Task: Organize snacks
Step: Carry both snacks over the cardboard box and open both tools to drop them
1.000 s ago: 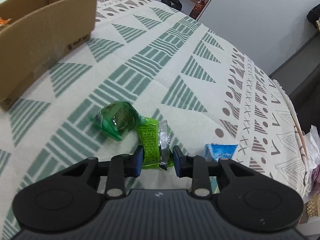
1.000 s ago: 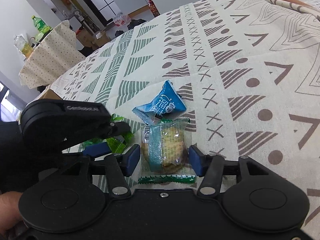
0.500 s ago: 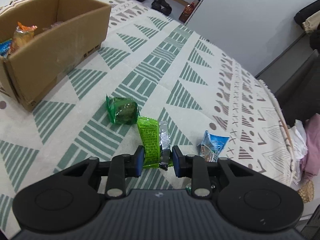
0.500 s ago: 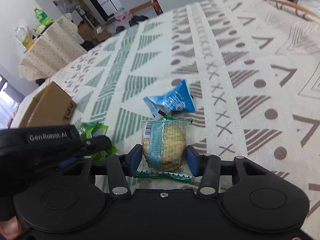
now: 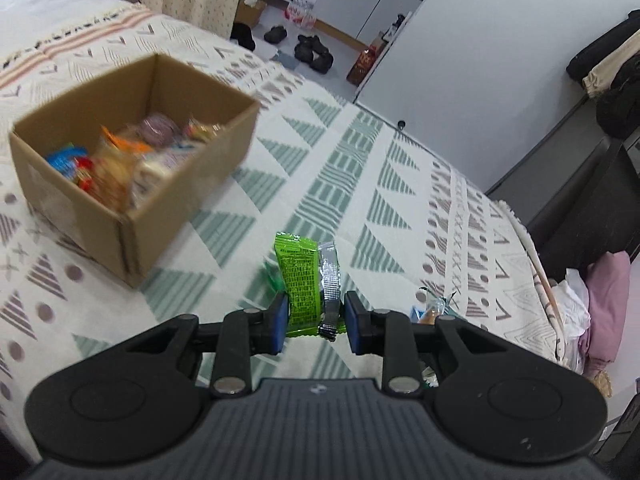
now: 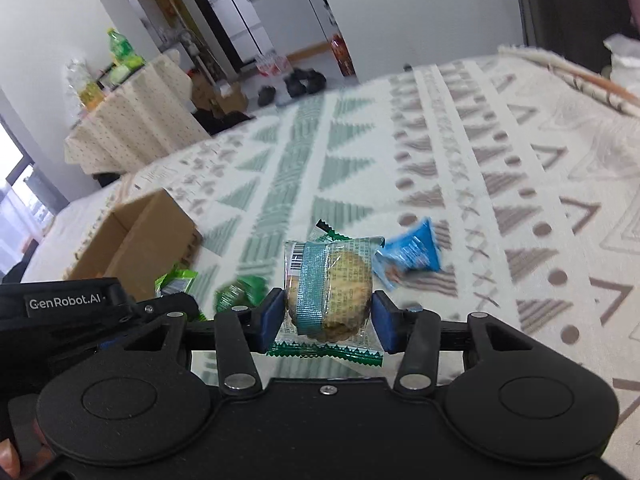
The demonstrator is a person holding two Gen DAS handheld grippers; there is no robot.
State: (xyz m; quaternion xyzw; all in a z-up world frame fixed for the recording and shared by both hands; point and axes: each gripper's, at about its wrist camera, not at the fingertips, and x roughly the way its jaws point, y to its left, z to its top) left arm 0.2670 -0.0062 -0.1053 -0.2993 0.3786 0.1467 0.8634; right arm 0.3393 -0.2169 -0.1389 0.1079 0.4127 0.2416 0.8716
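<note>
My left gripper (image 5: 314, 322) is shut on a green snack packet (image 5: 306, 280) with a silver edge and holds it above the patterned cloth. My right gripper (image 6: 326, 318) is shut on a clear-wrapped biscuit pack (image 6: 330, 280) with a teal band, also lifted. An open cardboard box (image 5: 132, 160) with several snacks inside sits ahead and left of the left gripper; it also shows in the right wrist view (image 6: 136, 240). A blue packet (image 6: 414, 256) and a round green packet (image 6: 240, 290) lie on the cloth.
The patterned cloth (image 5: 360, 184) covers a wide surface that drops off at its right edge (image 5: 536, 264). Beyond it are a grey floor with shoes (image 5: 312, 50), a white wall panel (image 5: 460, 40) and a draped side table (image 6: 132, 120).
Both grippers have risen with their packets and swung toward the cardboard box, whose inside now shows. The round green packet and the blue packet stay on the cloth.
</note>
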